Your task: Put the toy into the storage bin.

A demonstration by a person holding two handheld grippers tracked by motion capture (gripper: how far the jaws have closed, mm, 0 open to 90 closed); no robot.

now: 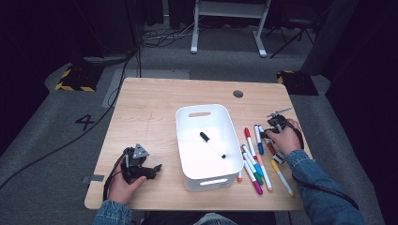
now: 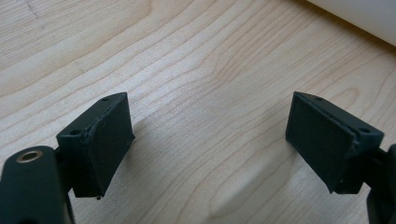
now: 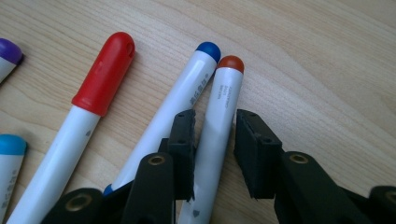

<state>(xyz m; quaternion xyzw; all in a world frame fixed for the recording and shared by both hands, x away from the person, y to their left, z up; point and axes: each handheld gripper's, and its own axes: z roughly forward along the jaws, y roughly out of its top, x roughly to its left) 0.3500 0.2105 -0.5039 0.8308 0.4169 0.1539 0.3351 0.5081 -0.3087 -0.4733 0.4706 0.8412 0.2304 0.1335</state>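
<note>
Several coloured markers (image 1: 256, 171) lie on the wooden table right of a white bin (image 1: 184, 123). A black marker (image 1: 212, 144) lies inside the bin. My right gripper (image 1: 267, 136) is down among the far markers. In the right gripper view its jaws (image 3: 215, 140) straddle a white marker with a brown-red end (image 3: 225, 88), with slim gaps at the pads. Beside it lie a blue-tipped marker (image 3: 189, 91) and a red-capped one (image 3: 103, 74). My left gripper (image 1: 155, 168) rests left of the bin, open (image 2: 210, 140) over bare wood, nothing between its pads.
A yellow-ended marker (image 1: 282, 177) lies nearest the right front edge. Purple (image 3: 9, 51) and cyan (image 3: 11, 144) caps show at the left of the right gripper view. The bin's corner (image 2: 364, 18) is close to the left gripper. A round grommet (image 1: 238, 93) sits at the table's far side.
</note>
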